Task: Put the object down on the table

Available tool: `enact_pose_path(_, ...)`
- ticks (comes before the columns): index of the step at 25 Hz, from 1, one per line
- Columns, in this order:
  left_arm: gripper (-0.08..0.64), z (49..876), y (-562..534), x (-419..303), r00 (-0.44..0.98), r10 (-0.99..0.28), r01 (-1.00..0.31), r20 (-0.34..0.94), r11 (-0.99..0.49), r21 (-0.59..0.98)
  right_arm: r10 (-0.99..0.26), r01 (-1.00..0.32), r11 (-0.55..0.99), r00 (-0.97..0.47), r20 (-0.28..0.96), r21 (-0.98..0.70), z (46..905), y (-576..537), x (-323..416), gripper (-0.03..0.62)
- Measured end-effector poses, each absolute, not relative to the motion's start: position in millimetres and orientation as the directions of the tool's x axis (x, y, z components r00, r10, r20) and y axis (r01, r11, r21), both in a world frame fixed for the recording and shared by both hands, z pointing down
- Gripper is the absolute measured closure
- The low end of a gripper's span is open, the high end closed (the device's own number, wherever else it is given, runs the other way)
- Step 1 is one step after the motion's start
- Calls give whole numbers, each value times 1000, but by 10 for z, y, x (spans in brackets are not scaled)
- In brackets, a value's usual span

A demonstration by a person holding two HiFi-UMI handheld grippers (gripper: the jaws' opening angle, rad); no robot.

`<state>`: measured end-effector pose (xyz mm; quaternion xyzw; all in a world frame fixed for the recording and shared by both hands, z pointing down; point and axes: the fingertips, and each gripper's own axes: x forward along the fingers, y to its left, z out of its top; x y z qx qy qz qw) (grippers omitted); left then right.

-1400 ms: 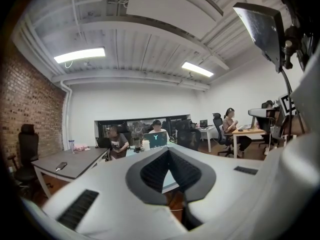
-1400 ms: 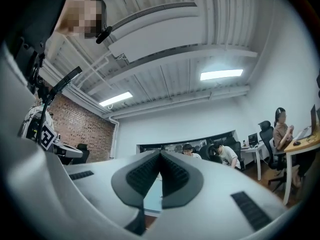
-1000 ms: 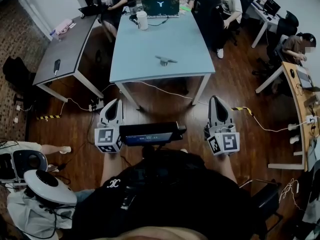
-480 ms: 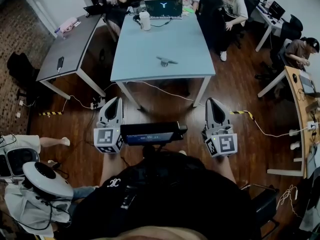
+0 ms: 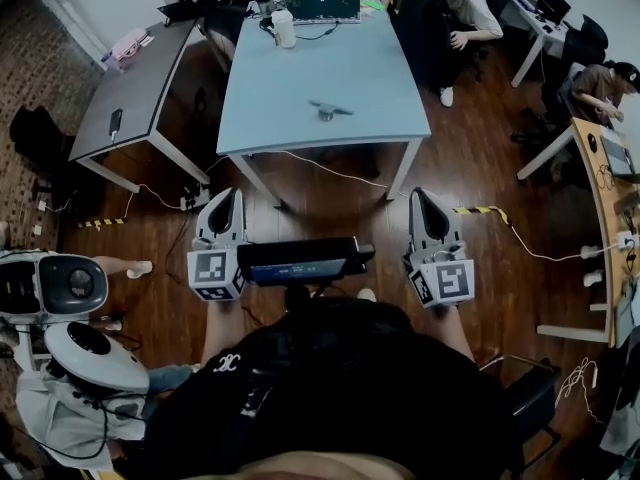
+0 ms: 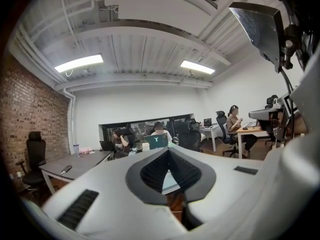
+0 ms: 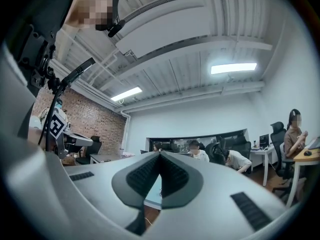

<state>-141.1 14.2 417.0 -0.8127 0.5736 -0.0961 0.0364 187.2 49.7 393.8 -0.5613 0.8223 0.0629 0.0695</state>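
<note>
Seen from the head view, the person stands on the wood floor [image 5: 470, 168] with both tools raised at chest height, tips aimed at 12 o'clock toward the blue bench [image 5: 270, 98]. The left tongs [image 5: 228, 198] sit at about 11 o'clock from the person and the right tongs [image 5: 420, 198] at about 1 o'clock, with a dark bar [image 5: 305, 262] between their marker cubes.

In the left gripper view the left tongs [image 6: 168, 152] are clenched, pads meeting at the tip with nothing gripped. The right gripper view shows the right tongs [image 7: 160, 155] clenched and empty too.

The object [image 5: 328, 110], small and dark, lies on the blue bench near its middle, at 12 o'clock from the person and well apart from both tongs. At the far end of that bench stand a laptop [image 5: 320, 1] and, at its 9 o'clock, a white cylinder [image 5: 284, 28].

A grey bench [image 5: 150, 78] stands at 10 o'clock with a phone [image 5: 114, 123] on it. A white cable [image 5: 330, 172] trails over the floor under the blue bench's near edge.
</note>
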Motion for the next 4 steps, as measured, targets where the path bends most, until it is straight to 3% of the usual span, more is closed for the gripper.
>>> enact_pose_path(4, 555, 4206, 91, -1423, 321, -940, -924, 118, -338, -180, -914, -931, 363, -363, -182, 36, 3976, 443, 1849, 617)
